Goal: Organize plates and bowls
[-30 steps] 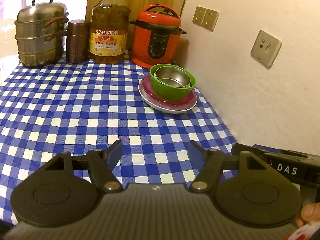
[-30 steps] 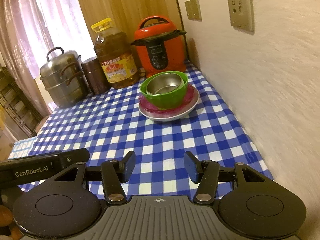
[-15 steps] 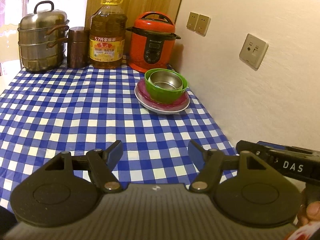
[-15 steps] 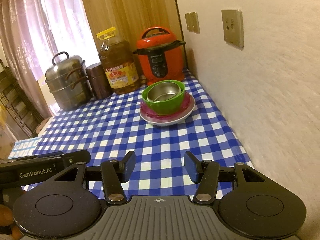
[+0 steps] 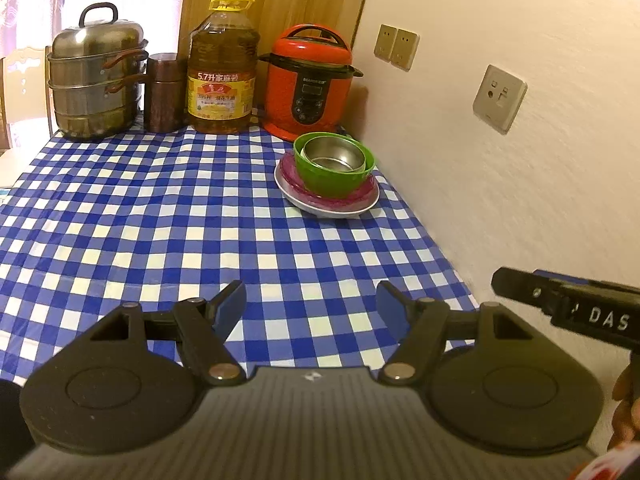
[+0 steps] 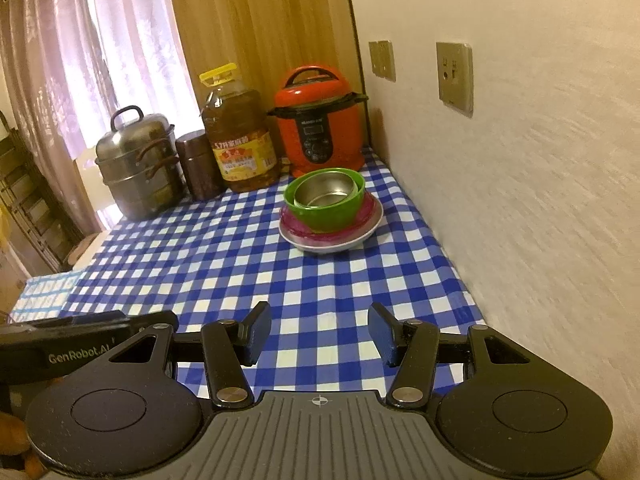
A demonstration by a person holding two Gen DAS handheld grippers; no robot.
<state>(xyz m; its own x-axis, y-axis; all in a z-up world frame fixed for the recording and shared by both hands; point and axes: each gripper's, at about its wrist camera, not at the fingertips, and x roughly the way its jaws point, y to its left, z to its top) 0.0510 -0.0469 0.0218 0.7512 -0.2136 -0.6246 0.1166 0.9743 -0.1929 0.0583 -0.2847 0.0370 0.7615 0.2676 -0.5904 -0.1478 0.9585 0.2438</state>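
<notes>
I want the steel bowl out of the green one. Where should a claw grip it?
Grip the steel bowl by its near rim, coming from above: it sits nested in the green bowl, so only the upright rim is exposed.

The worktop [image 5: 160, 216] is covered with a blue-and-white checked cloth and stands against a cream, rough-plastered wall [image 5: 520, 184] on its right side. That wall carries a pair of switches [image 5: 396, 47] near the corner and a single socket plate [image 5: 499, 98] closer to the camera. Behind the worktop a wood-grain panel [image 6: 256, 28] rises in the corner. To its left, sheer pinkish curtains [image 6: 100, 48] hang over a bright window, giving soft daylight. A dark wooden rack [image 6: 28, 216] stands at the far left below the curtains.
</notes>
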